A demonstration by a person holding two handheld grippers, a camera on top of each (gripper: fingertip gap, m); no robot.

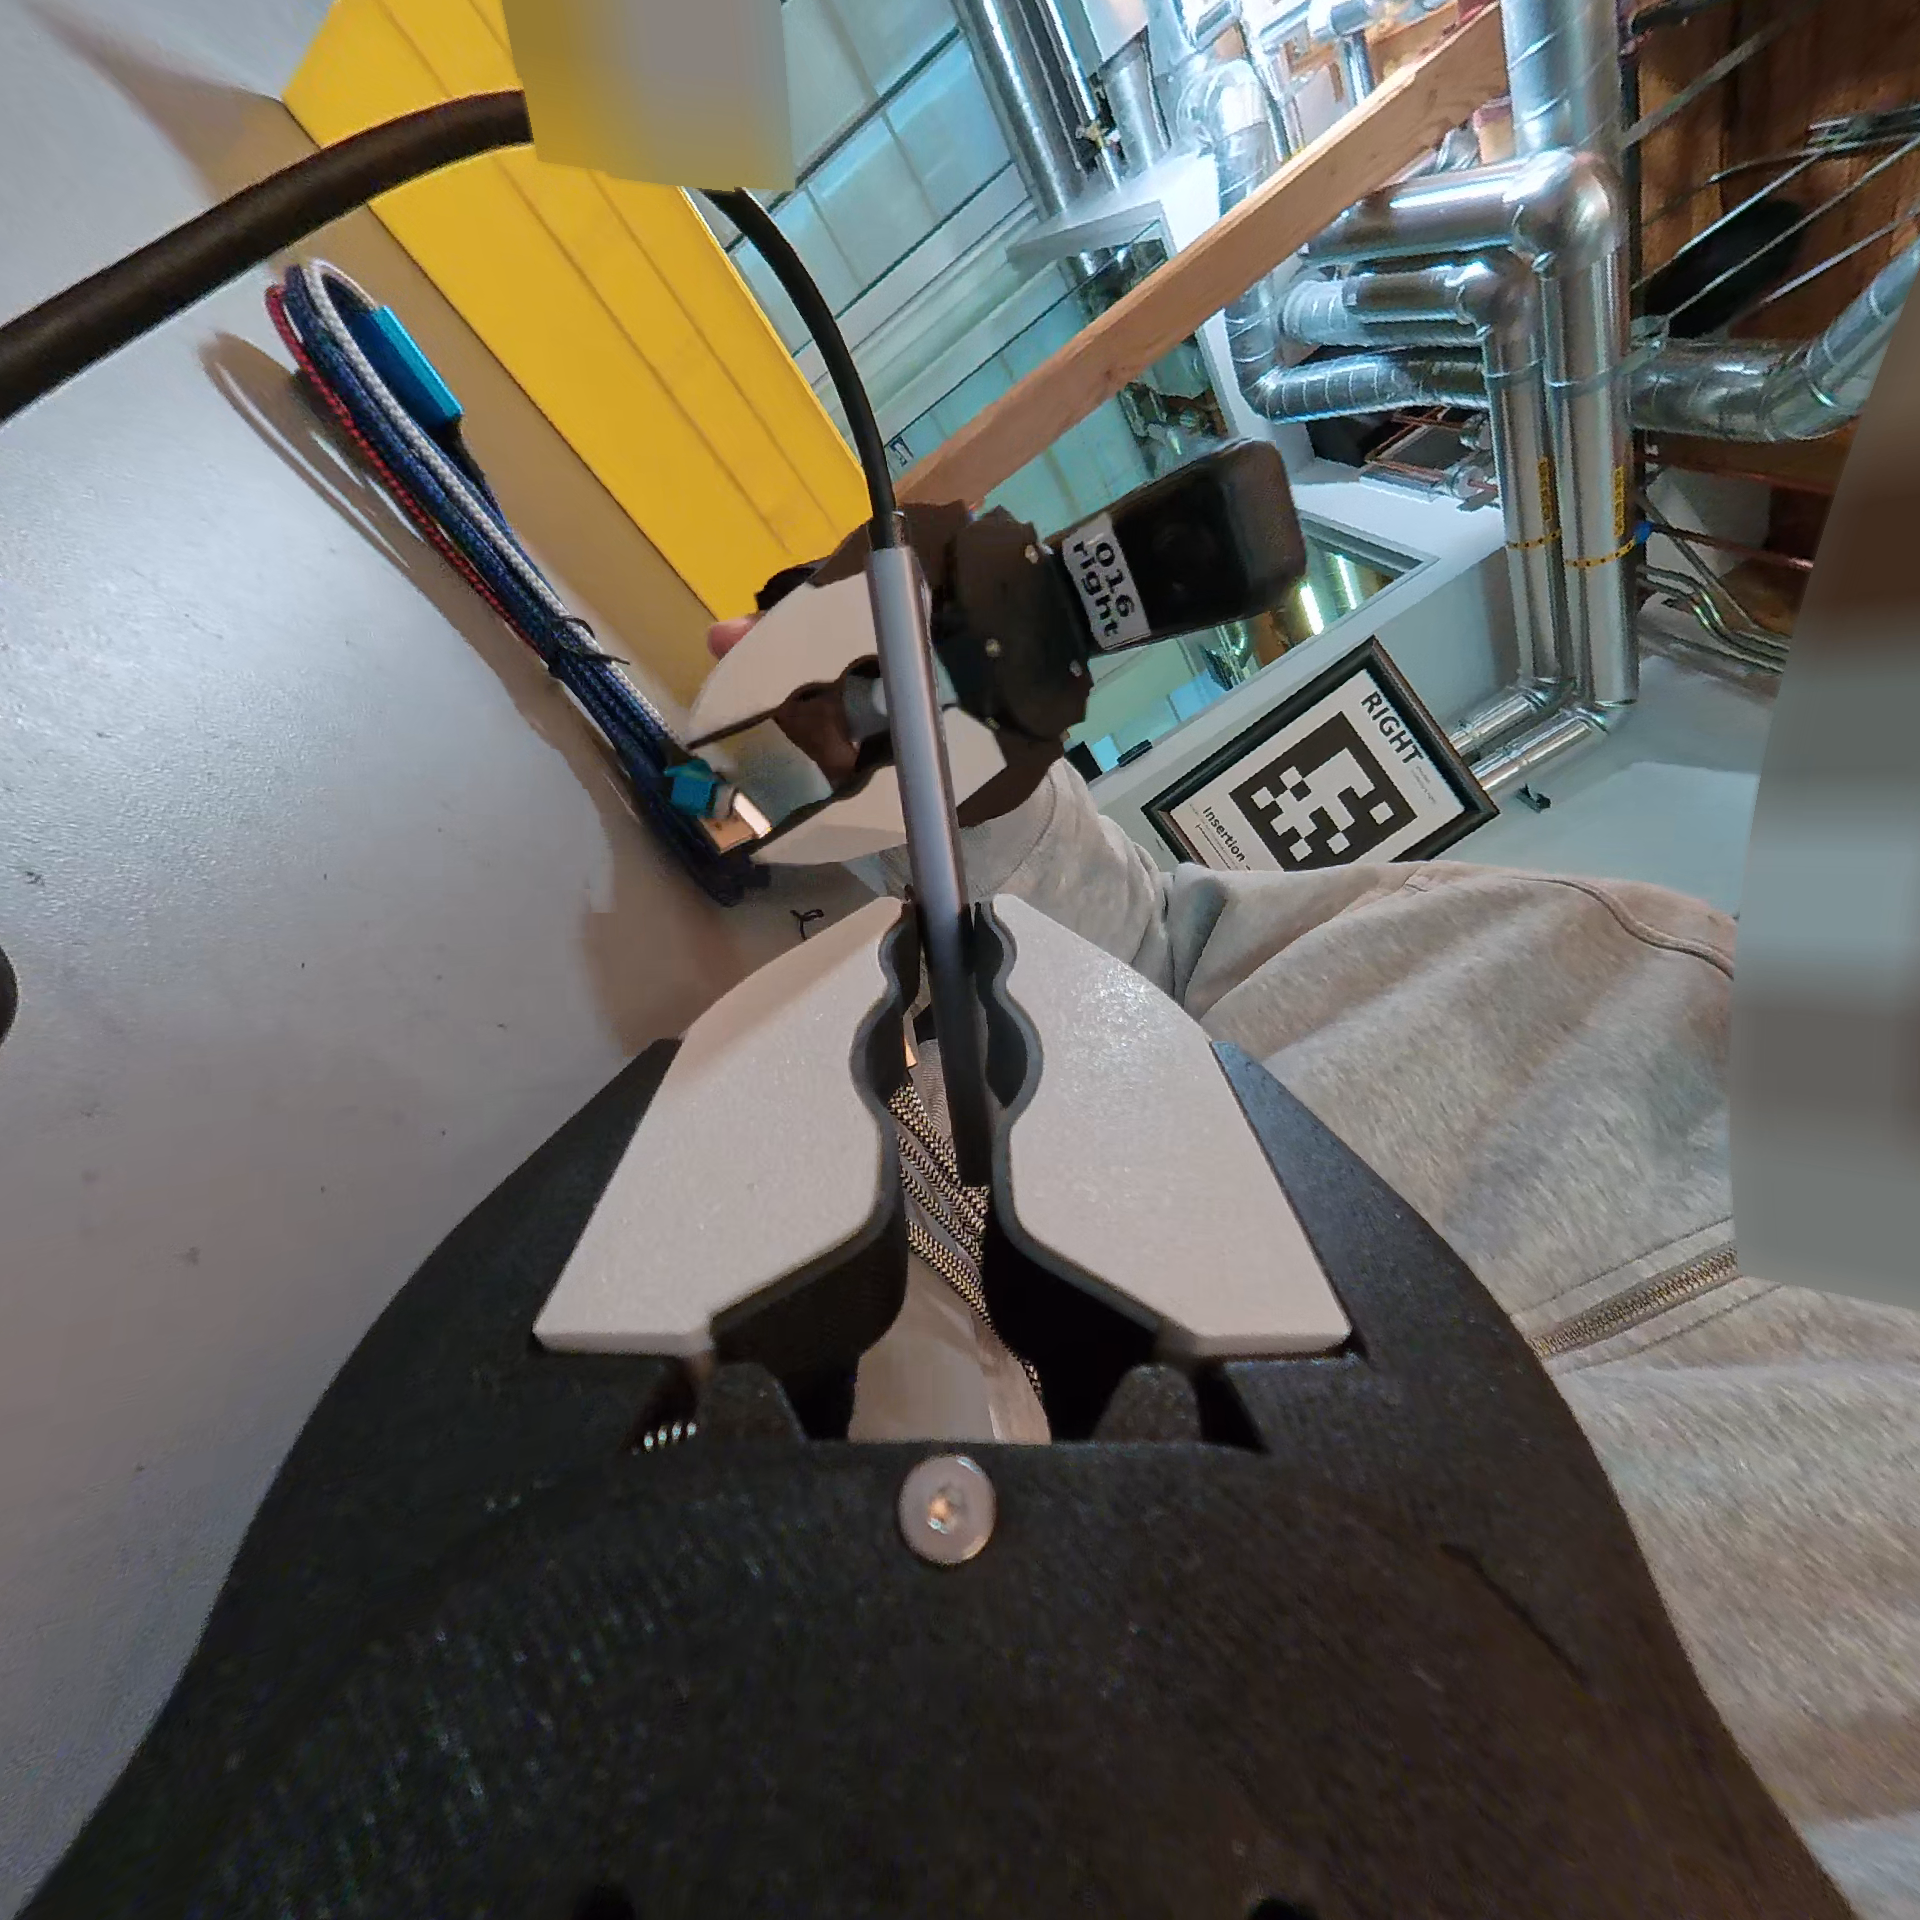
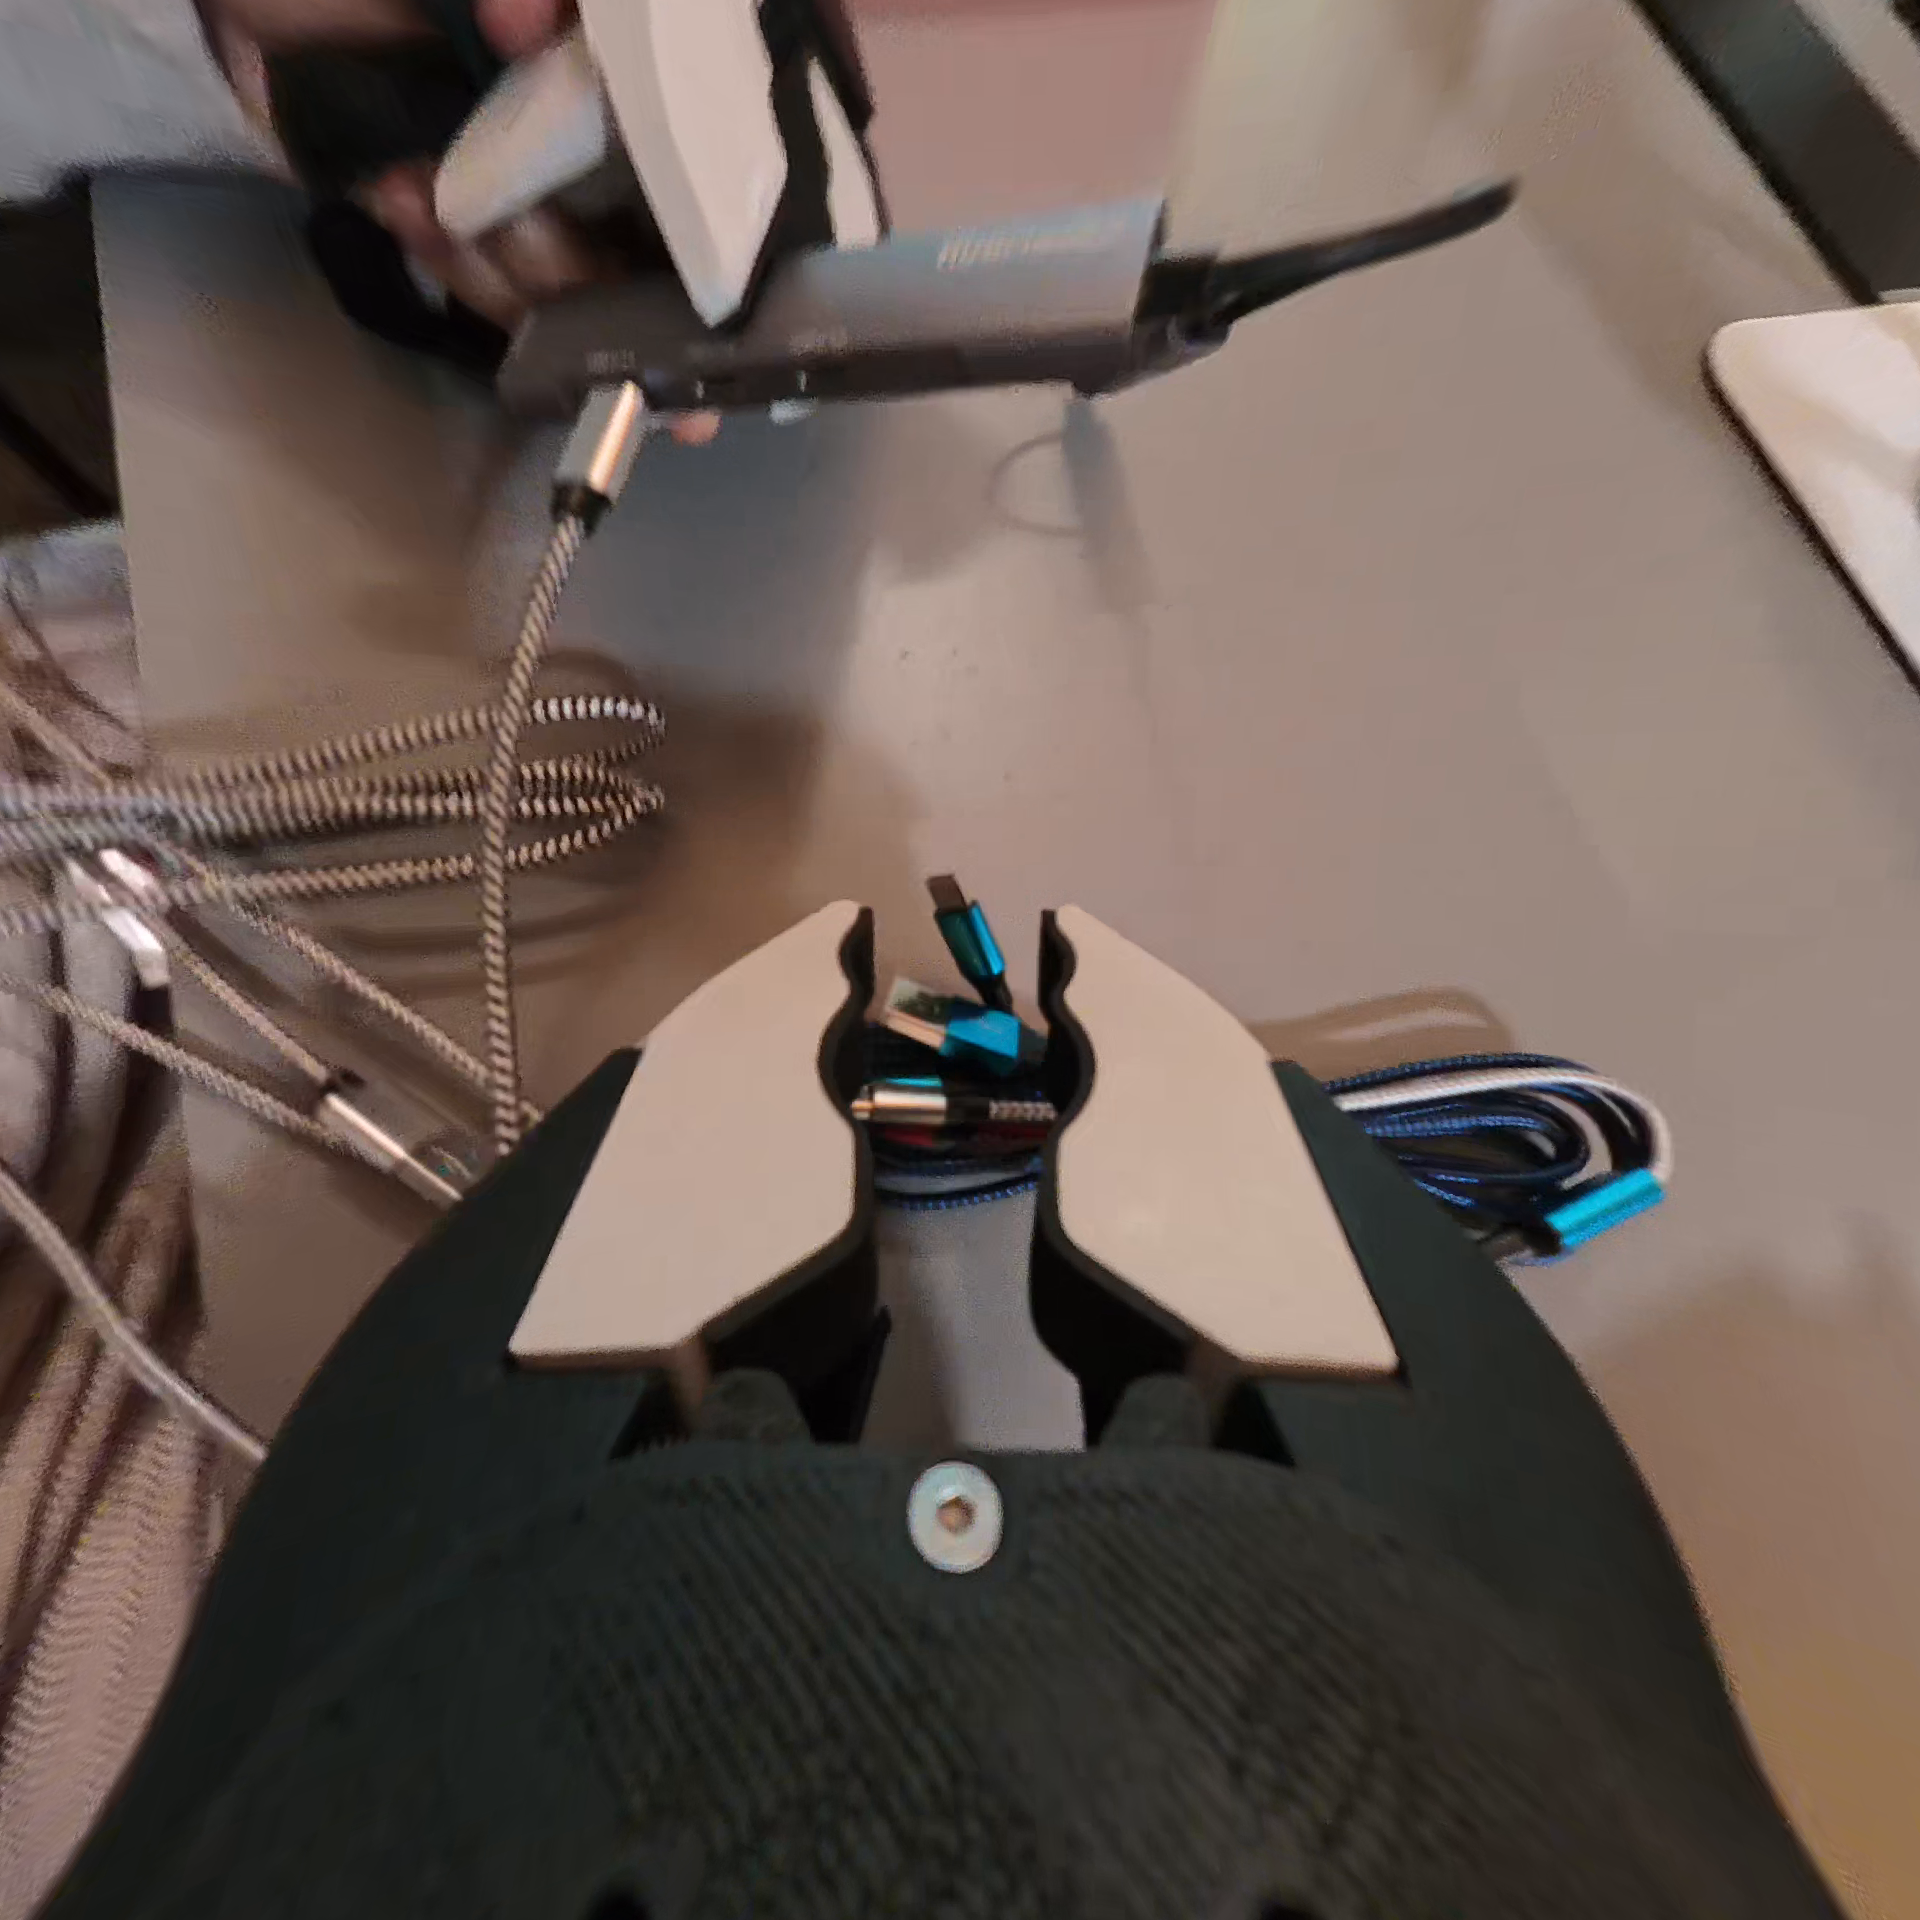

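My left gripper (image 1: 940, 925) is shut on a flat grey hub (image 1: 912, 686), seen edge-on and held in the air. In the right wrist view one of its fingers (image 2: 707, 156) clamps the hub (image 2: 987, 281). A silver plug (image 2: 603, 447) on a black-and-white braided cable (image 2: 520, 665) sits in the hub's side, and the hub's black lead (image 2: 1351, 229) trails right. My right gripper (image 2: 956, 914) is open just above the grey table (image 2: 1351, 675). Blue-shelled plugs (image 2: 977, 1029) of a blue braided cable bundle (image 2: 1496, 1132) lie between its fingers, untouched. It also shows in the left wrist view (image 1: 727, 790).
A heap of grey braided cables (image 2: 260, 821) lies at the table's left. A pale board (image 2: 1849, 447) sits at the right edge. A yellow panel (image 1: 582, 312) and a framed marker sign (image 1: 1330, 790) stand beyond the table. A person's grey sleeve (image 1: 1455, 1039) is close. The left gripper's tips are roughly 9 centimetres from the right gripper's. Measured from the fingertips, the yellow panel (image 1: 582, 312) is 25 centimetres or so from the right gripper and 35 centimetres from the left.
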